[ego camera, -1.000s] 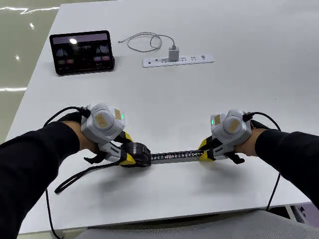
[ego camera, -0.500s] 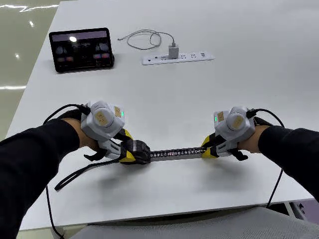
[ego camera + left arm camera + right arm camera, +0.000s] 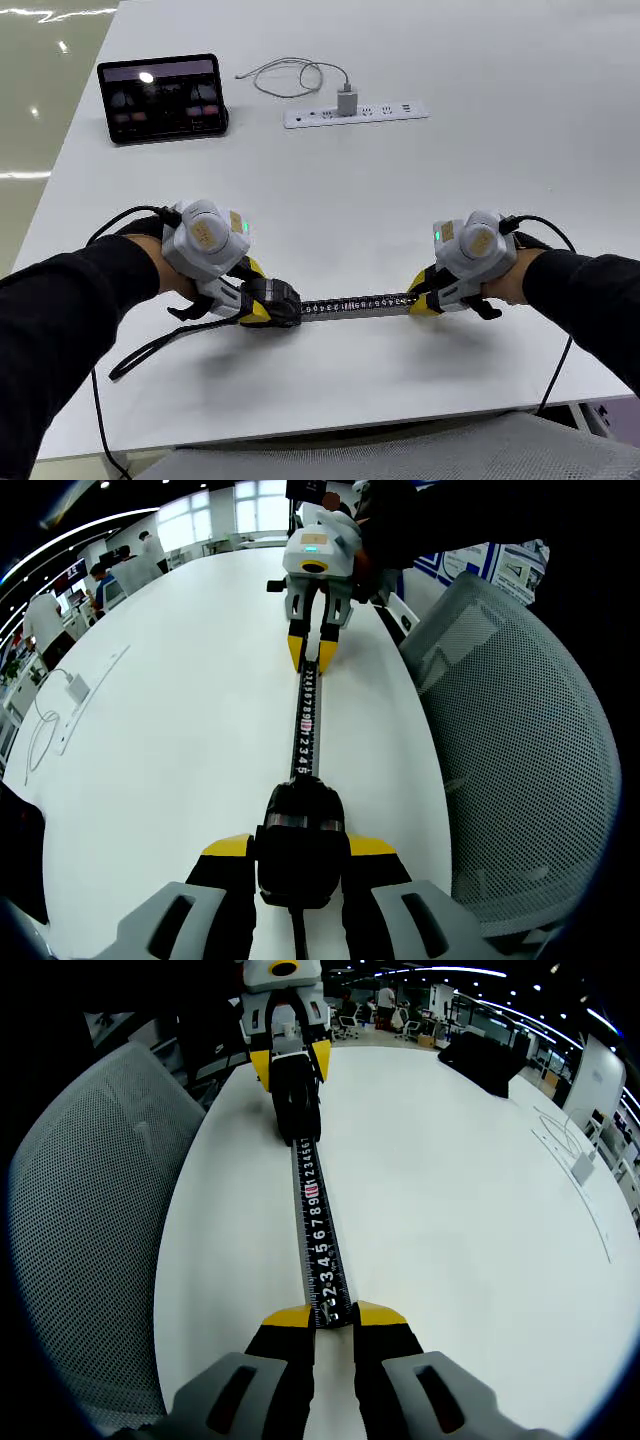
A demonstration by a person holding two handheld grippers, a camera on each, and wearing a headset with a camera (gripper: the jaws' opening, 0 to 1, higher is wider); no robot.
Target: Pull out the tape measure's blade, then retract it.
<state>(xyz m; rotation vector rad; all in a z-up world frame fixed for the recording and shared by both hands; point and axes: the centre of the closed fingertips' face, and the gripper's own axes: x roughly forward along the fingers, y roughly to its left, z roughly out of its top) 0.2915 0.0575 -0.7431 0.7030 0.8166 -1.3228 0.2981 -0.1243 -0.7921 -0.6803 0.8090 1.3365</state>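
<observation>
Tape measure (image 3: 272,301) in left tongs (image 3: 300,848), blade (image 3: 316,1222) in right tongs (image 3: 330,1316).

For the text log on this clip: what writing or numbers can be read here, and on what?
"2 3 4 5 6 7 8 9", a red mark, then "1 2 3 4 5 6": on the blade, counting away from the right gripper.
Tablet screen: too small to read.
Posters: blurred.
Power strip: no legible marking.
</observation>
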